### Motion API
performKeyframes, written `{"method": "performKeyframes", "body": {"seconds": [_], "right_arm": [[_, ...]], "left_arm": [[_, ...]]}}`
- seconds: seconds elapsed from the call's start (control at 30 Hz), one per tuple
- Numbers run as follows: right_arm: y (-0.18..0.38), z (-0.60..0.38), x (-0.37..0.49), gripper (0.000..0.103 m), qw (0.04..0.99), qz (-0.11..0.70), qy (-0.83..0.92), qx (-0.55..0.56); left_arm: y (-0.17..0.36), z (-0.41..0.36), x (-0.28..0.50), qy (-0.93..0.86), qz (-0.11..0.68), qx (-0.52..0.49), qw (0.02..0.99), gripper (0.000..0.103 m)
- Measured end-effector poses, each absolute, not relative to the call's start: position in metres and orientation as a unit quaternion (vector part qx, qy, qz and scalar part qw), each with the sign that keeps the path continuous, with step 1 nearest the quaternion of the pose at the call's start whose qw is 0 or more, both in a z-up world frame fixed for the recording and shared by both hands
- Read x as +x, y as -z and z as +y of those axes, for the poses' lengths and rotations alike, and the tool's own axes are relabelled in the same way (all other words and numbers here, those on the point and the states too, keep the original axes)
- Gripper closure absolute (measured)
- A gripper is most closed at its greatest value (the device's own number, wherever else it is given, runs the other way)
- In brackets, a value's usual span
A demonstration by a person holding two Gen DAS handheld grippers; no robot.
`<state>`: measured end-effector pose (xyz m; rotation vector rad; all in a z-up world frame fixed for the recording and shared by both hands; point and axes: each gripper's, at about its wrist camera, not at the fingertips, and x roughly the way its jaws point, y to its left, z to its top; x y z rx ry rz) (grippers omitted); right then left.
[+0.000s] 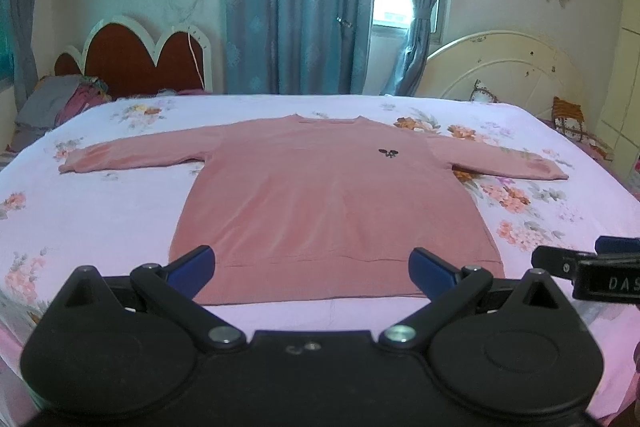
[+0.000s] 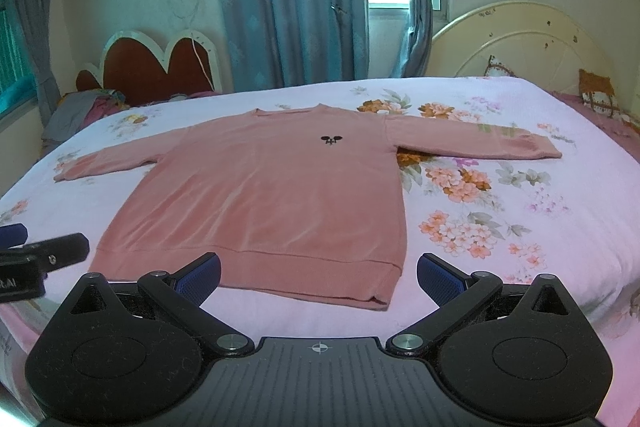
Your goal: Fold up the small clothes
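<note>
A pink long-sleeved sweater lies flat and face up on the bed, both sleeves spread out sideways and a small dark emblem on its chest. Its hem is nearest me. My left gripper hovers open just short of the hem, with nothing between its blue pads. My right gripper is open too, over the hem's right corner. Each gripper shows at the edge of the other's view: the right gripper on the right of the left wrist view, the left gripper on the left of the right wrist view.
The bed has a pale pink floral sheet. A cream headboard and pillows stand at the far right. A second bed with a red headboard and piled clothes is at the far left. Blue curtains hang behind.
</note>
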<state>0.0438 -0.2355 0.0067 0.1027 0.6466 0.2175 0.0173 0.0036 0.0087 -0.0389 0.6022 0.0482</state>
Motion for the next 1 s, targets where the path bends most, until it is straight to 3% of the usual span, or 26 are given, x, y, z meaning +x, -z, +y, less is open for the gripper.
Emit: {"method": "performKeyframes", "body": {"seconds": [0.2,0.57,0.67,1.0], "right_arm": [[-0.002,-0.239,0.064,0.0,0.941,0.321,-0.096,0.056],[0.002,-0.241,0.12,0.0,0.942,0.318,-0.075,0.073],[-0.002,-0.239,0.137,0.0,0.945,0.31,-0.064,0.081],[-0.005,-0.232,0.186,0.0,0.952,0.289,-0.015,0.096]], "left_arm": [[0.0,0.014,0.051,-0.014,0.342,-0.043,0.939,0.0],[0.007,0.028,0.105,0.043,0.33,-0.048,0.942,0.0],[0.006,0.029,0.124,0.059,0.322,-0.035,0.944,0.005],[0.011,0.045,0.18,0.078,0.314,-0.02,0.946,0.002]]}}
